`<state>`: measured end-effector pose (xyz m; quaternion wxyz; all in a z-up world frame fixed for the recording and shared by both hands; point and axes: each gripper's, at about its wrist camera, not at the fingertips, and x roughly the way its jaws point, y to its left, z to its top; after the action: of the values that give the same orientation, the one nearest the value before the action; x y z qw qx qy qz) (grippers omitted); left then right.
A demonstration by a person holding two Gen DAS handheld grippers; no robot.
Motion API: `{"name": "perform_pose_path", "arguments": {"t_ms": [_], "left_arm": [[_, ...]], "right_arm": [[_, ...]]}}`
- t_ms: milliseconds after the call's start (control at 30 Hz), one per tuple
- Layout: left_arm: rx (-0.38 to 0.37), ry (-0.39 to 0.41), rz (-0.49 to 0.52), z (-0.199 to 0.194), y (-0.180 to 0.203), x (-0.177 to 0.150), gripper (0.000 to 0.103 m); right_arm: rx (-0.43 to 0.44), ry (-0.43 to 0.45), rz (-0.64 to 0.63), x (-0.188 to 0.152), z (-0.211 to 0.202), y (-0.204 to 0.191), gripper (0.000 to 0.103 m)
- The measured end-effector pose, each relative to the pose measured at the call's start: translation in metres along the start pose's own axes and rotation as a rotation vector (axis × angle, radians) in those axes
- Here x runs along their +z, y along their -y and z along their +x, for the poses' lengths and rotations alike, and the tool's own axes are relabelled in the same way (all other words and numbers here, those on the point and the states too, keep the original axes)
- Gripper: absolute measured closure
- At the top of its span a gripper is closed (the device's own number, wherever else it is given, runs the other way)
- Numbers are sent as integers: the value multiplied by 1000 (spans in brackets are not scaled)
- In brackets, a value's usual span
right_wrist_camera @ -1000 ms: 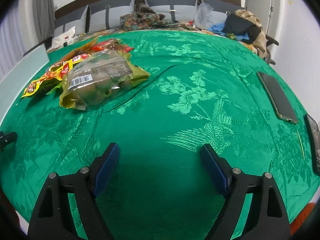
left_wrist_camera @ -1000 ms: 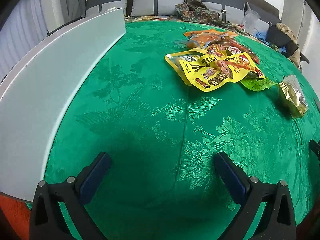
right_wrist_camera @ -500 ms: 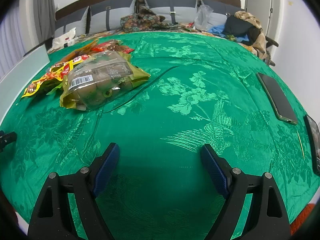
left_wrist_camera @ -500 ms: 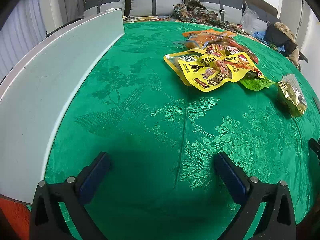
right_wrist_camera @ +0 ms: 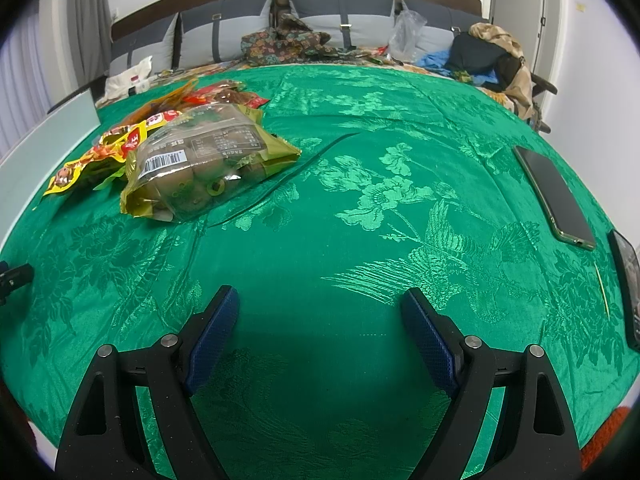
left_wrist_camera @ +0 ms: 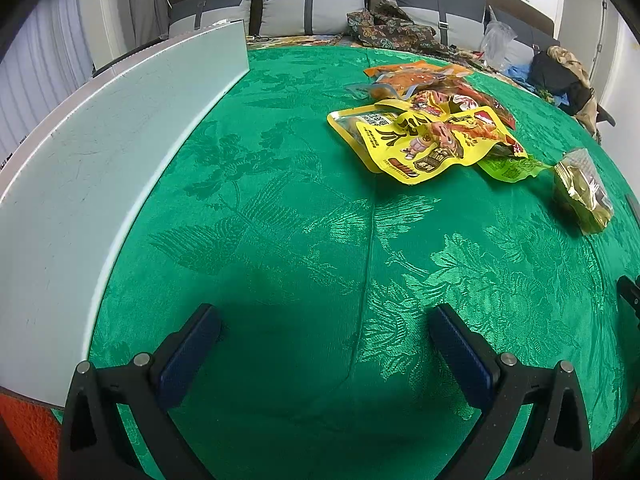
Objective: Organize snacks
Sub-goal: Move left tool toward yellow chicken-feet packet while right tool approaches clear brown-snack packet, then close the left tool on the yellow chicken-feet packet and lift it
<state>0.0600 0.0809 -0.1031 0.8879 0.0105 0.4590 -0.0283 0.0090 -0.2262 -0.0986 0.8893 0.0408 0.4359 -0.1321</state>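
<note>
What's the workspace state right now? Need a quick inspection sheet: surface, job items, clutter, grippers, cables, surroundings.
Surface: green cloth, patterned, creased near the snacks.
Job's things: yellow snack pack on top of a pile with orange packs; clear bag of brown balls at the pile's edge, barcode up.
Clutter: two phones at the right edge; thin stick between them.
Grippers: left gripper open, empty; right gripper open, empty; both over bare cloth.
Cables: nothing seen.
Surroundings: white panel along the left; cushions, clothes behind.
</note>
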Motion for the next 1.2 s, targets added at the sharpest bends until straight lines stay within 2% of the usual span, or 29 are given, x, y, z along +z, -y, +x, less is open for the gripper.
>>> {"name": "perform_pose_path", "arguments": {"t_ms": [133, 233, 400, 467, 533, 667, 800, 833, 867, 900, 933, 1000, 1067, 1200], "left_arm": [[-5, -13, 5, 0, 0, 2, 0], [-32, -68, 30, 1, -1, 8, 0], [-169, -68, 48, -11, 0, 34, 0], [-246, -64, 143, -16, 15, 60, 0], [-249, -60, 267, -18, 34, 82, 0], [-182, -48, 542, -3, 83, 117, 0], [-112, -100, 647, 31, 108, 123, 1], [-101, -116, 667, 38, 110, 121, 14], [-82, -127, 678, 43, 111, 118, 33], [-34, -109, 685, 44, 111, 114, 43], [-38, -97, 674, 41, 108, 110, 43], [-98, -108, 615, 33, 99, 105, 47], [-101, -118, 570, 20, 89, 89, 50], [-135, -227, 425, 8, 71, 45, 47]], "right_arm": [[0, 0, 0, 0, 0, 0, 16], [0, 0, 0, 0, 0, 0, 16], [0, 1, 0, 0, 0, 0, 16], [0, 1, 0, 0, 1, 0, 16], [0, 1, 0, 0, 1, 0, 16], [0, 1, 0, 0, 1, 0, 16], [0, 2, -1, 0, 1, 0, 16], [0, 2, -1, 0, 1, 0, 16], [0, 2, -2, 0, 1, 0, 16], [1, 3, -2, 0, 1, 0, 16], [2, 3, -2, 1, 0, -1, 16], [3, 3, -2, 2, 0, -1, 16], [3, 2, -3, 2, 0, -1, 16], [3, 3, -3, 2, 0, -1, 16]]}}
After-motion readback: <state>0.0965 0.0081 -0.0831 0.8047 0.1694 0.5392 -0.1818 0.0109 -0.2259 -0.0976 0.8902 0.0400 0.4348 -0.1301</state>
